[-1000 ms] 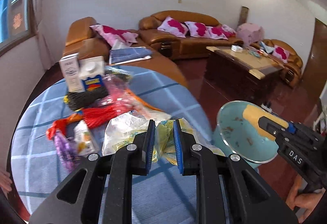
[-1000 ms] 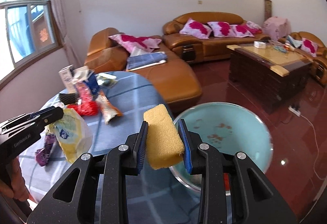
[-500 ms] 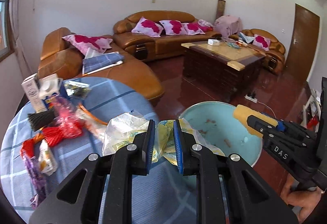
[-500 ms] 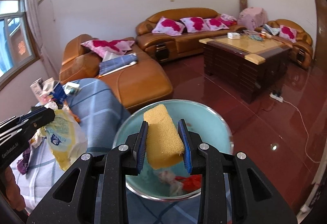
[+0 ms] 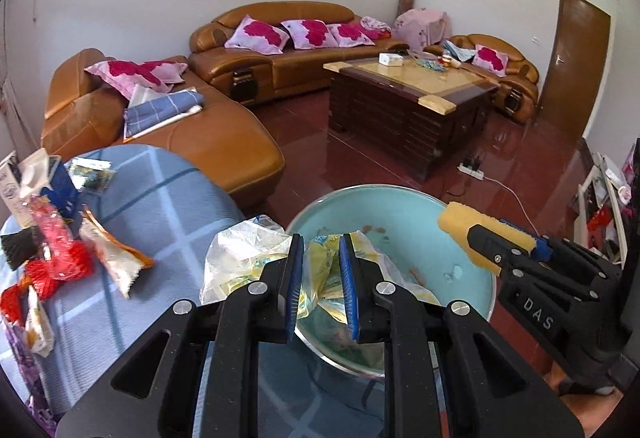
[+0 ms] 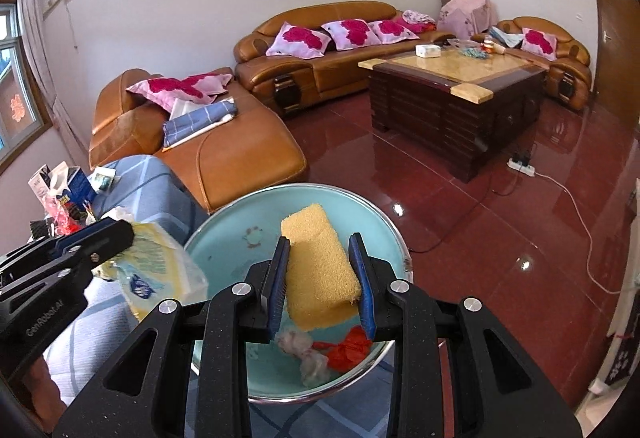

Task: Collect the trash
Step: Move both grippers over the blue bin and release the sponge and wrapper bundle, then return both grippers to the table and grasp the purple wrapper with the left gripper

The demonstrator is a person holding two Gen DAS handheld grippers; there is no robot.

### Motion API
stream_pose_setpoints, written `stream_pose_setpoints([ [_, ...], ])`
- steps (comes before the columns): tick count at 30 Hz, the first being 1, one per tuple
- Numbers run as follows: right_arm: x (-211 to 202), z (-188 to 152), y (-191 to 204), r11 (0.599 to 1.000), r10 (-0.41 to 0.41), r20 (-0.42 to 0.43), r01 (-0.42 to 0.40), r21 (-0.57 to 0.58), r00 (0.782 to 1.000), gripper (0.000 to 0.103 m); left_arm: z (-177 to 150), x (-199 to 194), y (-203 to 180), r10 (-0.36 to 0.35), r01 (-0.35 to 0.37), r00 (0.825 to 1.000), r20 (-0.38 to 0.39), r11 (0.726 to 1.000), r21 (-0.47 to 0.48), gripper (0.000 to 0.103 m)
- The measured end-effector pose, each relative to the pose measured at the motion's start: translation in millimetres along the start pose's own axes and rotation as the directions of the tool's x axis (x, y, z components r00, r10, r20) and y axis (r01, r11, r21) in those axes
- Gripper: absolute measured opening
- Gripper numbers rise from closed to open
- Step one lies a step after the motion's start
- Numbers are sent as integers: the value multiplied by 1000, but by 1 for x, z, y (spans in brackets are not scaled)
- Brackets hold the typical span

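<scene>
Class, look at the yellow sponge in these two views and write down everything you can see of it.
The yellow sponge is a rectangular block with a coarse, porous surface, looking dry and unsquashed. The right tool is shut on it, blue pads pressing its two long sides, and its far end sticks out forward. It hangs above the light blue basin, touching nothing else. From the left view only its end shows.

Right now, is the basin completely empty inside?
No, in the right wrist view the teal basin already holds a red scrap and a pale crumpled wad at its near edge.
</scene>
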State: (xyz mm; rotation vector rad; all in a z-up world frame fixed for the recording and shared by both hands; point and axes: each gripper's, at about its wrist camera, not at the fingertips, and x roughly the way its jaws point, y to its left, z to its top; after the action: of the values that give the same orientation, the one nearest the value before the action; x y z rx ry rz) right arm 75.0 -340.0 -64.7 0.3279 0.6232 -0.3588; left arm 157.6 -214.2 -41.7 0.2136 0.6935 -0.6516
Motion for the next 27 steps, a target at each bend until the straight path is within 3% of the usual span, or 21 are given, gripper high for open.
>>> stream_pose_setpoints([
  [12,26,-6,-10,1000,-14,-69,15,12,998,33,-4,38,-9,5,-4,997,-74,1000,14,21],
  [14,30,-7,-11,1000,-11,-82,12,17,997,40,-6,43,-8,14,-13,996,-92,1000,11,30],
  [16,30,-7,-12,1000,-9,-79,11,25,997,44,-7,44,-6,30,-29,995,-95,1000,5,48],
  [22,15,-3,-15,999,-1,-17,1,41,1000,48,-7,36,1,64,-65,995,-78,998,-14,59],
  [27,-1,-1,-6,1000,14,52,-15,18,999,67,-6,17,12,121,-121,992,-37,992,-15,75],
])
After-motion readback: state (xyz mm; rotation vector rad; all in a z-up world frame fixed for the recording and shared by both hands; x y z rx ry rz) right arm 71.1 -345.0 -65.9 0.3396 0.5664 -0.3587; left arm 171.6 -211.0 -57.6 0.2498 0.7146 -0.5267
